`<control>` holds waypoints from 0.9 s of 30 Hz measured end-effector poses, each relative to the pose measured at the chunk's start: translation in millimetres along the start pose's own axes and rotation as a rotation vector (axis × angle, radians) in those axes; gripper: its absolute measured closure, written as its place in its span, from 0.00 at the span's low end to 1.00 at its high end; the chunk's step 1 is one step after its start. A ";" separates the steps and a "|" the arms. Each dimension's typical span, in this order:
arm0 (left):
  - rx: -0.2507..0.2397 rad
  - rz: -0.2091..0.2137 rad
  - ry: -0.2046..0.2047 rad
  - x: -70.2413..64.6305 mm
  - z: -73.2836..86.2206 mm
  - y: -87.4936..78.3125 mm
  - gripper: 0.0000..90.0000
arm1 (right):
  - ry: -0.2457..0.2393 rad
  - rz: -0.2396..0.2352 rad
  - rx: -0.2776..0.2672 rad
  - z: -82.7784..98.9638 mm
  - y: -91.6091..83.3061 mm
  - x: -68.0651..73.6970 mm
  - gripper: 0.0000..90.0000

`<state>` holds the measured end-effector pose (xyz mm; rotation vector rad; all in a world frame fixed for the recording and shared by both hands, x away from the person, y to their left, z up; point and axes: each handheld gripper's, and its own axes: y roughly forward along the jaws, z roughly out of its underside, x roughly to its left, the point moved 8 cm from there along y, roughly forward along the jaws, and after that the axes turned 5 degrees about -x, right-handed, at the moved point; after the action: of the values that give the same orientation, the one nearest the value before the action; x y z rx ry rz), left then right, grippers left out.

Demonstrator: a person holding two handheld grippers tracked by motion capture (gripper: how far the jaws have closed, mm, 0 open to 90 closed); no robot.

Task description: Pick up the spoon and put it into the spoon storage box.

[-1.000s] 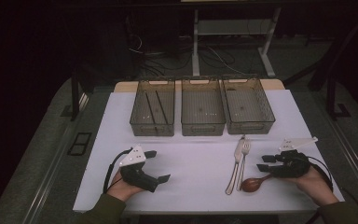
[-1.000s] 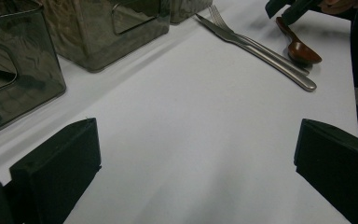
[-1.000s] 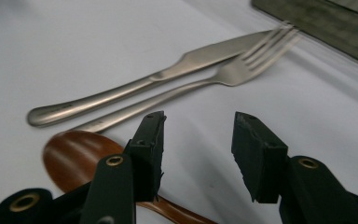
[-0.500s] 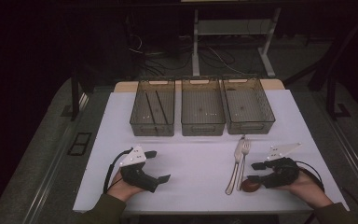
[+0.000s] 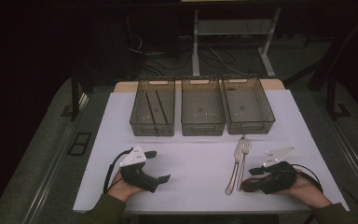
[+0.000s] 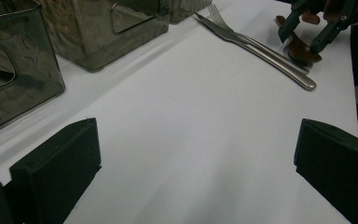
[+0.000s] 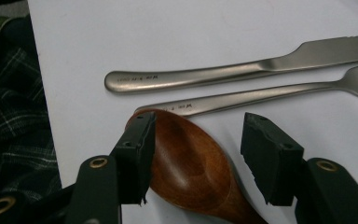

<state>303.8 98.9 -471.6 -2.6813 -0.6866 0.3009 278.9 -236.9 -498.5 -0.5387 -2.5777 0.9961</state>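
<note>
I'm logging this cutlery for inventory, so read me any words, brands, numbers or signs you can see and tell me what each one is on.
Knife handle: a small engraved mark near its end, too small and blurred to read.
Fork handle: a similar small engraved mark near its end, also unreadable.
Wooden spoon, three bins, white table cover: no readable text.

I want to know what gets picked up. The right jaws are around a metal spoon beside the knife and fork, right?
Not metal. The right gripper view shows the right gripper with its jaws on either side of a brown wooden spoon; the knife and fork beside it are the metal ones.
</note>
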 end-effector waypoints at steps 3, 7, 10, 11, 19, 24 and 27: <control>0.000 -0.001 0.004 0.1 0.0 0.0 0.00 | -0.012 0.001 0.013 2.4 0.9 0.9 0.49; 0.000 -0.001 0.003 0.0 0.0 0.2 0.00 | -0.026 -0.007 0.024 5.8 0.4 2.8 0.49; 0.000 -0.001 0.003 0.0 -0.1 -0.1 0.00 | -0.036 -0.013 0.035 8.3 0.8 3.3 0.49; -0.001 -0.001 0.004 0.1 -0.2 -0.3 0.00 | -0.041 -0.015 0.036 8.5 0.7 3.6 0.50; 0.000 0.000 0.005 0.4 0.0 -0.4 0.00 | -0.078 -0.044 0.048 12.1 -2.9 6.1 0.62; 0.000 0.000 0.002 0.1 0.0 0.0 0.00 | -0.070 -0.066 0.053 15.4 -7.2 5.0 0.71; 0.000 0.000 0.001 0.0 0.0 0.0 0.00 | -0.067 -0.077 0.051 16.3 -8.4 4.1 0.75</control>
<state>303.8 98.8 -471.6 -2.6811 -0.6867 0.2996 266.5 -250.0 -503.4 -0.3968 -2.6017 1.0679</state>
